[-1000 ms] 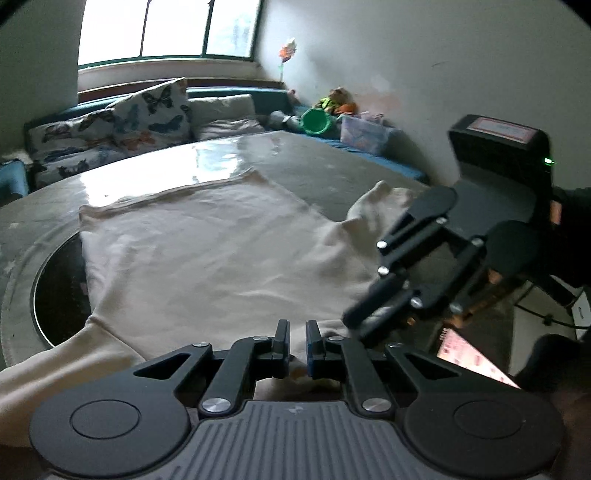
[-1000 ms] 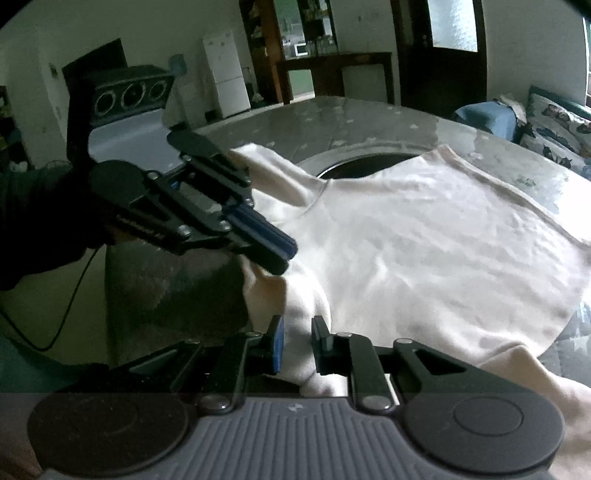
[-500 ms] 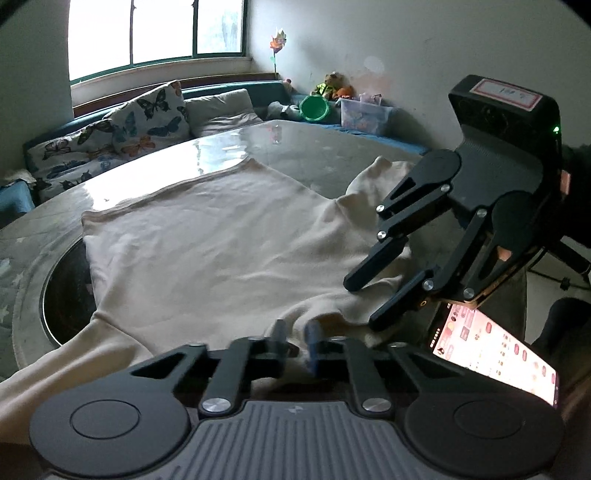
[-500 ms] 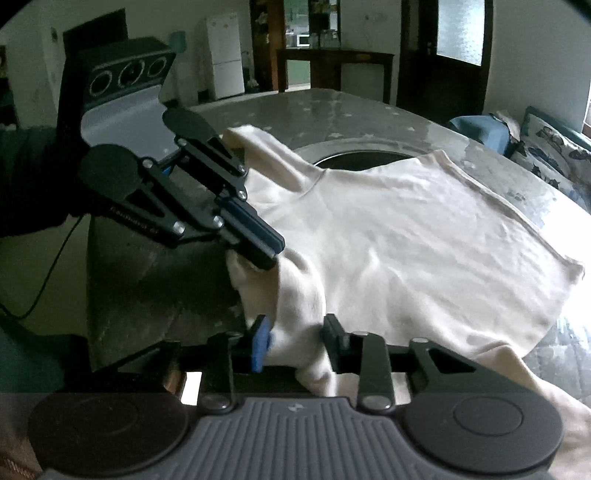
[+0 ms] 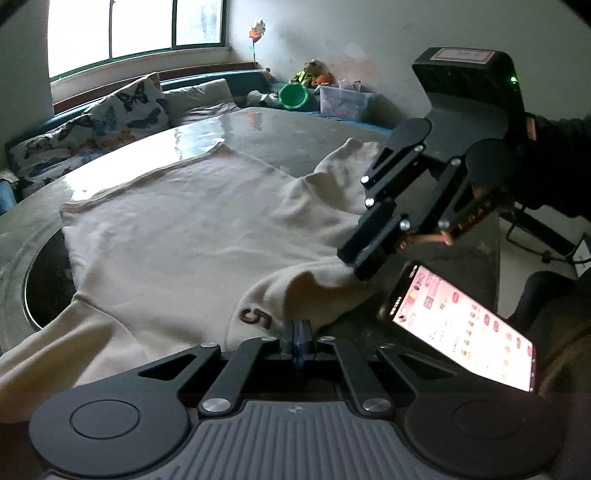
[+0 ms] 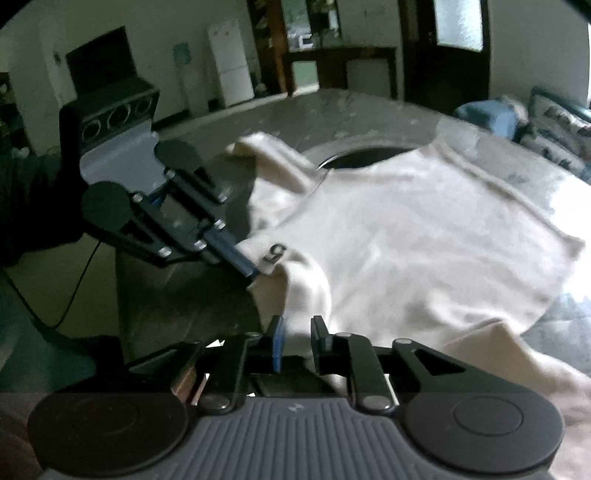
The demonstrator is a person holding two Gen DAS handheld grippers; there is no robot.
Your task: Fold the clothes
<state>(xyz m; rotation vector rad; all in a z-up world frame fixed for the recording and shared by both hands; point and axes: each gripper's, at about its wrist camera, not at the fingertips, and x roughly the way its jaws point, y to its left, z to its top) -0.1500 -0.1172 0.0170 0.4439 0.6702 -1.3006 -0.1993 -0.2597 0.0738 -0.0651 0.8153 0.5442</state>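
Sweatshirt [image 5: 177,229] edge between left gripper [image 5: 298,334] fingers

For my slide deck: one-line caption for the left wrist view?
Left hand-held gripper shut on cream sweatshirt collar; right hand-held gripper pinches it beside a lit phone.

Daylight came through the wide window [image 5: 136,33] above butterfly-print cushions [image 5: 125,110]; a white fridge [image 6: 231,62] stood opposite.
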